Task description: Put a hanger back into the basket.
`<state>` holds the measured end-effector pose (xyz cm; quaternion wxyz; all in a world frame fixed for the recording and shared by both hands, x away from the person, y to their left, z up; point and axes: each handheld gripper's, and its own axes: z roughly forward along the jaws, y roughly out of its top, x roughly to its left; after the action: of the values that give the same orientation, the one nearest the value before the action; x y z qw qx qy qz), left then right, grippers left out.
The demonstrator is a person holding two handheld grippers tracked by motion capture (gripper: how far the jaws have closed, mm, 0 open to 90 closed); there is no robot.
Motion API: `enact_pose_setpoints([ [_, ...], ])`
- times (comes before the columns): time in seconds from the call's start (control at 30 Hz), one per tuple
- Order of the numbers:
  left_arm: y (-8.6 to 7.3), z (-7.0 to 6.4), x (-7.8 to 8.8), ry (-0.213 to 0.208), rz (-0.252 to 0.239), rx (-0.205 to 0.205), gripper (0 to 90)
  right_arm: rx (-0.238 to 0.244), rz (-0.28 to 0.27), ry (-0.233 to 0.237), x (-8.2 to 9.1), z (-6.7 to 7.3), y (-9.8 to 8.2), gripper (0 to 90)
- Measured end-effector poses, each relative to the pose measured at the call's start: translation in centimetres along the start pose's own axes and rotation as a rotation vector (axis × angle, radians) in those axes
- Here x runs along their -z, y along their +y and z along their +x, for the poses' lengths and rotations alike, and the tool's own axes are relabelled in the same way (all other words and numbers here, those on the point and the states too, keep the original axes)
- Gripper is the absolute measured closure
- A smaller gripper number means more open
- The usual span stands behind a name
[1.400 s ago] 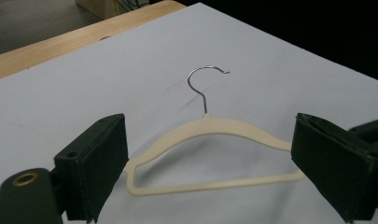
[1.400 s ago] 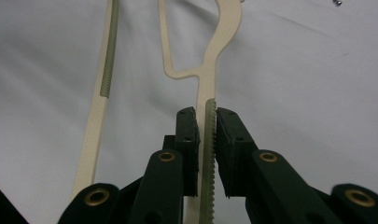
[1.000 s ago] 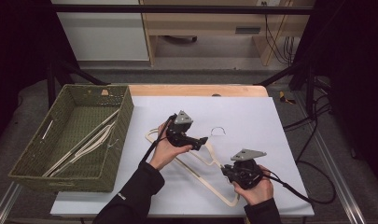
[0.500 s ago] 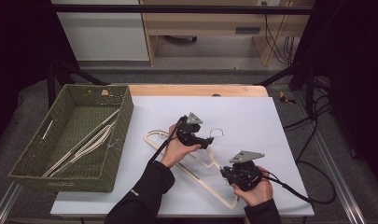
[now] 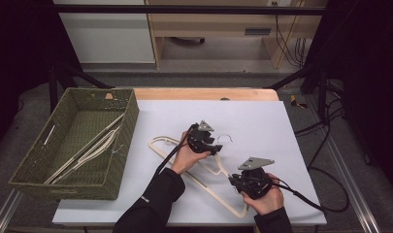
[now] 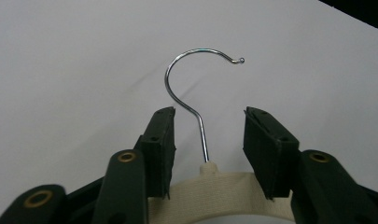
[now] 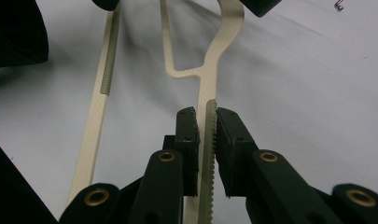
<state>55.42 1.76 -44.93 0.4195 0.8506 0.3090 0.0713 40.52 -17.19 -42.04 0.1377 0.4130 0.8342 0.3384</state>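
Cream plastic hanger (image 5: 204,180) is lying flat on the white table sheet (image 5: 262,121), near the middle and running toward the near edge; thin flat arms, a ribbed greenish non-slip strip along each shoulder, and a bright chrome wire hook (image 6: 191,84) curling to a small ball tip.

Right gripper (image 5: 237,180) is clamping one shoulder of the hanger near the table's near edge: in the right gripper view the black rubber pads (image 7: 224,135) are pressing on the ribbed strip from both sides.

Left gripper (image 5: 217,145) is sitting at the hanger's neck. Its jaws have just been closing and are standing part open, the hook's stem between the pads but touching neither.

Woven green basket (image 5: 34,170) is standing at the left edge of the table, with more cream hangers (image 5: 87,150) lying in it; how many is hard to make out.

The hanger's neck is hiding under the left gripper in the high view, and the lower bar is partly covered by a dark sleeve (image 5: 150,208)
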Motion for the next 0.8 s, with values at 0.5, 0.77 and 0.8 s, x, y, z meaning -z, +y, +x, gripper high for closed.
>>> enact_pose_setpoints([
  [0.5,-0.2,-0.1,-0.5,0.016,0.068,-0.003,82.7,0.013,0.005,0.009,-0.1,0.1,-0.1,80.0],
  [0.77,-0.1,-0.4,0.6,0.040,0.043,-0.013,87.9,0.012,0.006,0.031,-0.1,0.3,-0.2,79.9],
  [0.8,-0.1,-0.4,0.8,0.040,0.054,-0.019,88.0,0.012,0.000,0.027,-0.2,0.4,-0.2,79.8],
])
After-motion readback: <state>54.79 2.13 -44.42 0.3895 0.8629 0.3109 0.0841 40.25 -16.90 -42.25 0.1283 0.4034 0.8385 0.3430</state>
